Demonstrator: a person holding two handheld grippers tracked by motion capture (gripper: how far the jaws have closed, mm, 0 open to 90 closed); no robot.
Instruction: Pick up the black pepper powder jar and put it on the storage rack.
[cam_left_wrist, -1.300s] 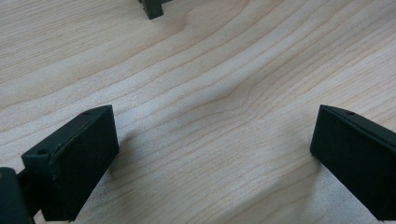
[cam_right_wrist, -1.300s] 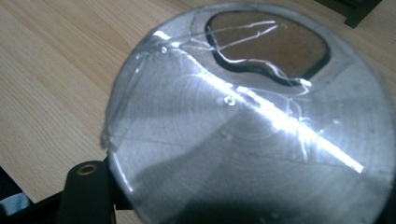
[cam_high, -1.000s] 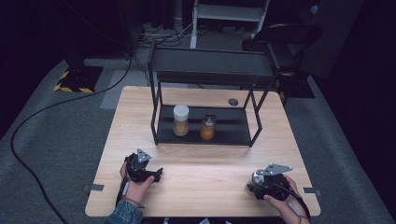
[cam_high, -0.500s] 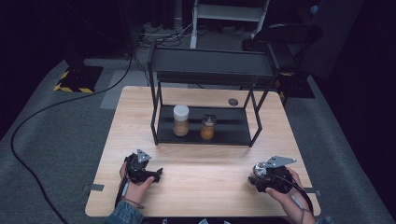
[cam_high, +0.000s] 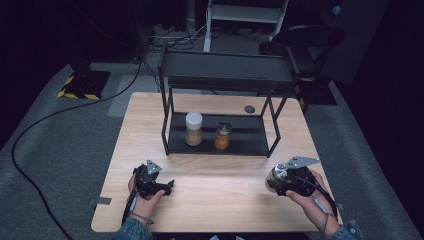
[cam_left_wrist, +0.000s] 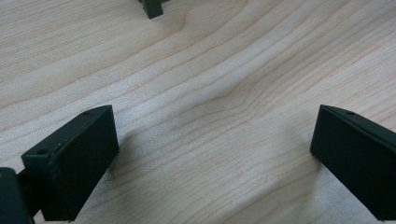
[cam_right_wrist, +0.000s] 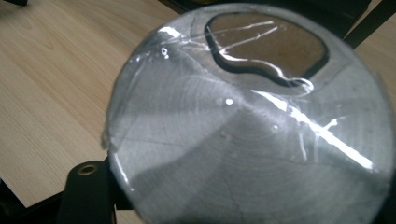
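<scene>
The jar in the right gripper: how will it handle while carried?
The jar looks like clear, glossy glass or plastic, so probably slippery and perhaps breakable. Its round wall could twist between the right gripper's fingers. Its contents sit to one side, so they may shift.

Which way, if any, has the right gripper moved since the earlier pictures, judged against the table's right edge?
Yes. In the high view the right gripper, shut on a jar, has crept toward the table's right edge and looks slightly raised.

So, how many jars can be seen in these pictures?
3. A white-lidded jar and a smaller jar stand on the rack's lower shelf; a third jar is held in the right gripper.
</scene>
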